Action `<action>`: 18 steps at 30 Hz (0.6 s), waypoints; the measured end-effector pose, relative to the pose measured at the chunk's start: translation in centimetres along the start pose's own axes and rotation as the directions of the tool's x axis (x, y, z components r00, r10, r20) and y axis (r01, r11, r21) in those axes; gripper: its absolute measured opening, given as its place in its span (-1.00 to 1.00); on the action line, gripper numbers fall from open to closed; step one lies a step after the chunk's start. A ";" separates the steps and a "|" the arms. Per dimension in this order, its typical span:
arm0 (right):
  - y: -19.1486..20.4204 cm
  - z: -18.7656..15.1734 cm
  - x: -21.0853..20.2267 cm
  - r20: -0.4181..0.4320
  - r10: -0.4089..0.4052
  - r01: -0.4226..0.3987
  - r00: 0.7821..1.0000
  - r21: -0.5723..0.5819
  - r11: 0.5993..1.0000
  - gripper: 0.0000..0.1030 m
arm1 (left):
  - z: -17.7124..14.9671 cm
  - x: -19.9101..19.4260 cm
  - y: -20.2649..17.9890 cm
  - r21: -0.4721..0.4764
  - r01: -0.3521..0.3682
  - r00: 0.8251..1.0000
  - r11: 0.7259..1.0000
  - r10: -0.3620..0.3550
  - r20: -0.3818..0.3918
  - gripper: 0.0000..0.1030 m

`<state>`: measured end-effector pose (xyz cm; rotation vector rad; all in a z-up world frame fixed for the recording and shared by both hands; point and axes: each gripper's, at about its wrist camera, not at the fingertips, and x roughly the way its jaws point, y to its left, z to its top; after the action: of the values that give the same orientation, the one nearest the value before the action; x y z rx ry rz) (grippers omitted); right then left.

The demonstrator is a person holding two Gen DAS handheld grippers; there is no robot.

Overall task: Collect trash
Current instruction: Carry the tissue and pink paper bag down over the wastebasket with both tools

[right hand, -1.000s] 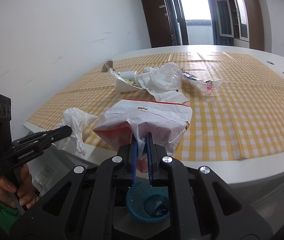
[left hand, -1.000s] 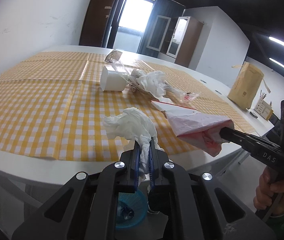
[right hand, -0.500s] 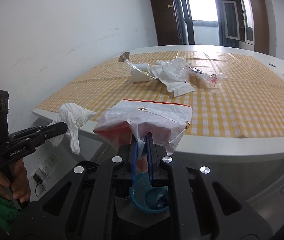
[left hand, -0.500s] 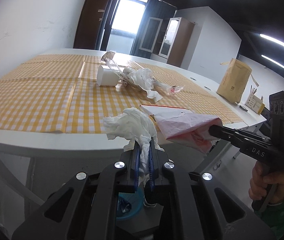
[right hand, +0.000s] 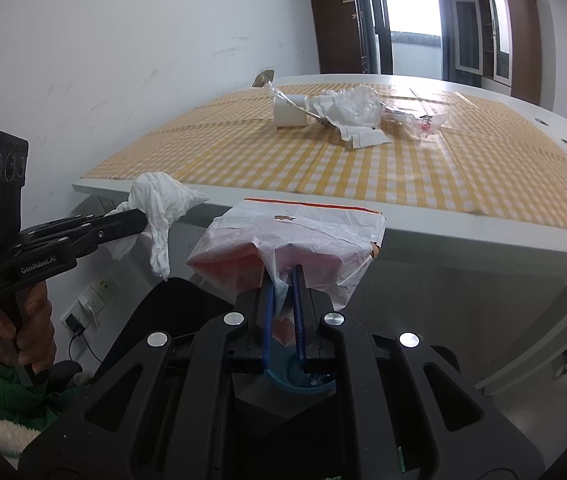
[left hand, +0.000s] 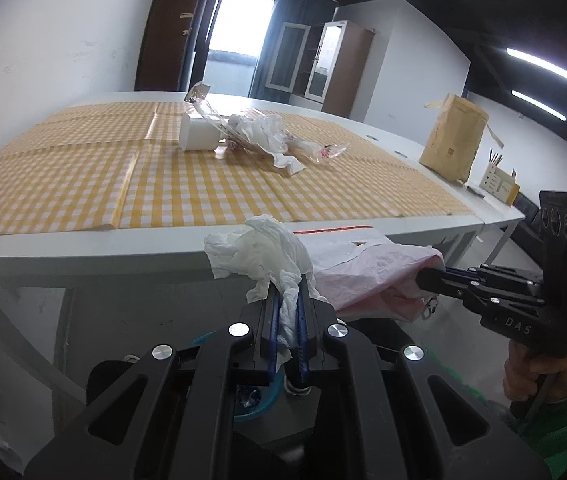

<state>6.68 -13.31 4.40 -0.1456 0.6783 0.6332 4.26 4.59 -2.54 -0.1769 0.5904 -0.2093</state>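
1. The white surface carries a yellow-checked cloth; a white cup and crumpled wrappers lie at twelve o'clock.
2. The left gripper clenches a crumpled white tissue off the surface's near edge.
3. The right gripper grips a pink-white plastic bag at three o'clock of the tissue.

Black gripper, green sleeve

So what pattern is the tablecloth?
Yellow-and-white checks on the tablecloth; clearest in the left wrist view.

Both wrist views face the table (each shows the other's tool).
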 end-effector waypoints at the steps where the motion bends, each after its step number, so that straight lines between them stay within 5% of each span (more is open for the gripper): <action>1: -0.1 -0.3 0.0 -0.008 0.009 -0.009 1.000 0.004 1.000 -0.85 | -0.3 -0.1 -0.3 0.012 -0.007 1.000 1.000 0.007 0.000 -0.87; 18: -0.2 -3.9 3.9 -0.130 0.032 -0.030 0.991 0.018 0.999 -0.85 | -3.4 2.9 1.2 -0.032 0.003 0.994 0.999 -0.006 -0.107 -0.87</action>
<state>7.04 -12.82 -1.08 -0.1624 0.8128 0.6521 4.82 4.68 -7.11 -0.1988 0.7008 -0.2148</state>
